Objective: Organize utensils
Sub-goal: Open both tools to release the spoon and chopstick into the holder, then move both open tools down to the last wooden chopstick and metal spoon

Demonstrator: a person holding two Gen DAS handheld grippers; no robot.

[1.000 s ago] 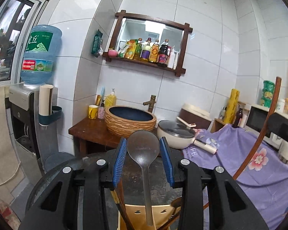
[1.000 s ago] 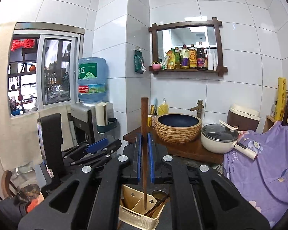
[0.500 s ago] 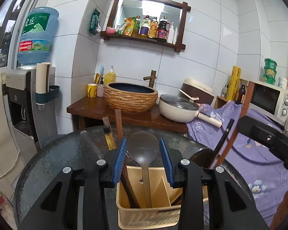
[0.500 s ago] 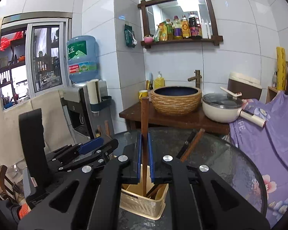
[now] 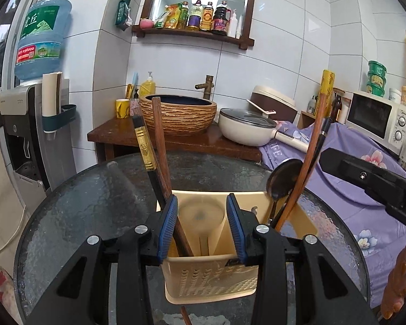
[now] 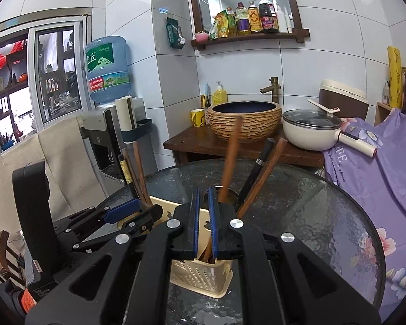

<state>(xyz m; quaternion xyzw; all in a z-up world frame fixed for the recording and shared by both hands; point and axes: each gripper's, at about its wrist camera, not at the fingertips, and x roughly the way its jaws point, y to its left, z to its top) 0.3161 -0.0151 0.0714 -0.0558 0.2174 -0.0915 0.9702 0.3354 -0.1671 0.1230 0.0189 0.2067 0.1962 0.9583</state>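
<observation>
Comparing with half a second ago, both loads are seen to have been let go. In the left wrist view the left gripper (image 5: 200, 224) is held with its jaws wide, and the steel ladle (image 5: 200, 214) clamped there earlier is now only a blur at centre frame, dropping into the middle compartment of the beige holder (image 5: 211, 279) on the glass table (image 5: 81, 216).

In the right wrist view the right gripper (image 6: 203, 222) is left with a narrow gap that appears empty; the wooden stick (image 6: 230, 159) it carried is blurred above centre, tipping among the handles in the holder's far side. Two more utensils can thus be judged as placed.

The holder's dividers and a metal spoon (image 5: 282, 178) are shown only by the left view; the tipping stick is caught only by the right.
</observation>
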